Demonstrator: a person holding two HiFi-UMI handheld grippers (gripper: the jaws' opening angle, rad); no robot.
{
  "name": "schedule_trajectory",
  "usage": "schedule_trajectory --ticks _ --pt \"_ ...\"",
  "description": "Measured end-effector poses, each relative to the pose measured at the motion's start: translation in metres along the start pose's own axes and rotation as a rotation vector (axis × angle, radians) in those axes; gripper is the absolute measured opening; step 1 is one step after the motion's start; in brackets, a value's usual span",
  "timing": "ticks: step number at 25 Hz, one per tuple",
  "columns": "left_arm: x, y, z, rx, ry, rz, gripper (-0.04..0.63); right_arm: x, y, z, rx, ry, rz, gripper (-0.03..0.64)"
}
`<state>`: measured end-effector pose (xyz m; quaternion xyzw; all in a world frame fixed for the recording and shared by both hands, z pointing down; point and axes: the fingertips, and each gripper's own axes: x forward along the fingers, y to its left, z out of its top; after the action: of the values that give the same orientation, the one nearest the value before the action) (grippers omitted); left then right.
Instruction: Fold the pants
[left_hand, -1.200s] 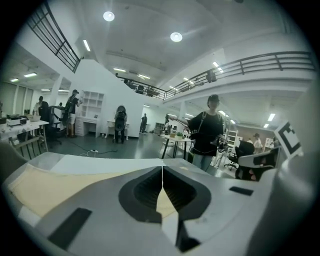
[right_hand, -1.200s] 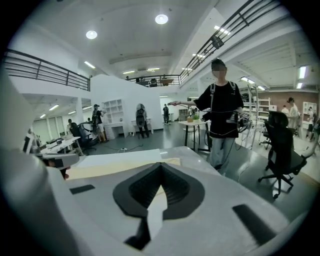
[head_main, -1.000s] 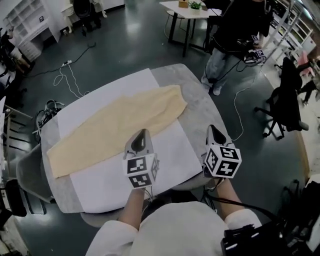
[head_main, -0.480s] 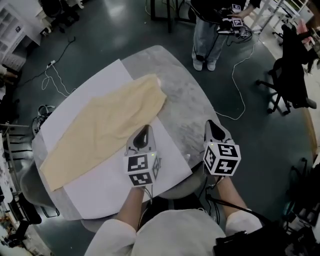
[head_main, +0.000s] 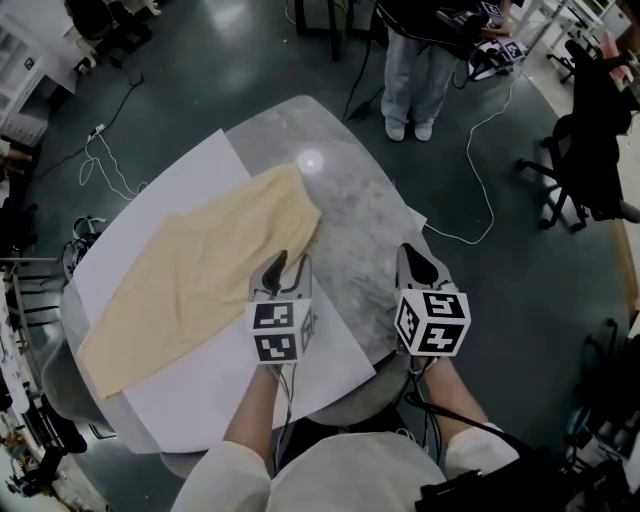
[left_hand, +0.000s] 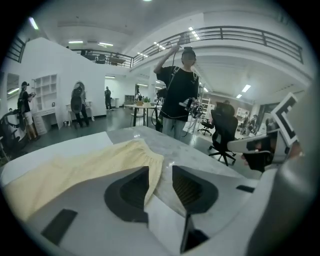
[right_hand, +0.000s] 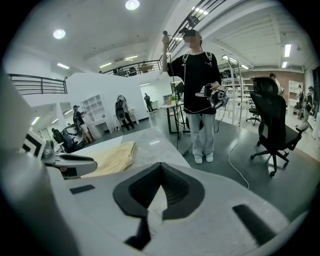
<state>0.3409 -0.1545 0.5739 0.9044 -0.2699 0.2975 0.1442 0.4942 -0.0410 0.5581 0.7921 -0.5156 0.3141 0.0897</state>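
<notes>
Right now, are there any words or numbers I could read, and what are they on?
None: no words or numbers can be read.
The cubes on the left gripper (jaws just opening, holding nothing) and right gripper carry only black-and-white square patterns, not letters.
The pants, white sheet and table bear no print.

pants (head_main: 190, 275) on sheet (head_main: 222, 392), sheet on table (head_main: 362, 220)
</notes>
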Motion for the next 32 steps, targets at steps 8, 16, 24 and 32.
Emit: schedule_trajectory --ticks 8,16,24,32 --pt "0.060 -0.003 -0.003 0.167 0.157 -0.074 0.201 0.024 -0.016 -0.008 0.020 0.036 -0.006 -0.008" --pt "0.101 0.003 0.003 0.192 0.194 -0.022 0.206 0.050 -0.014 -0.012 0.027 0.062 0.018 -0.008" --pt "0.119 0.021 0.000 0.235 0.269 0.039 0.206 0.068 -0.011 -0.011 0.051 0.066 0.038 -0.008" --pt "0.119 0.026 0.002 0.221 0.282 0.025 0.204 0.075 -0.009 -0.014 0.061 0.080 0.050 -0.008"
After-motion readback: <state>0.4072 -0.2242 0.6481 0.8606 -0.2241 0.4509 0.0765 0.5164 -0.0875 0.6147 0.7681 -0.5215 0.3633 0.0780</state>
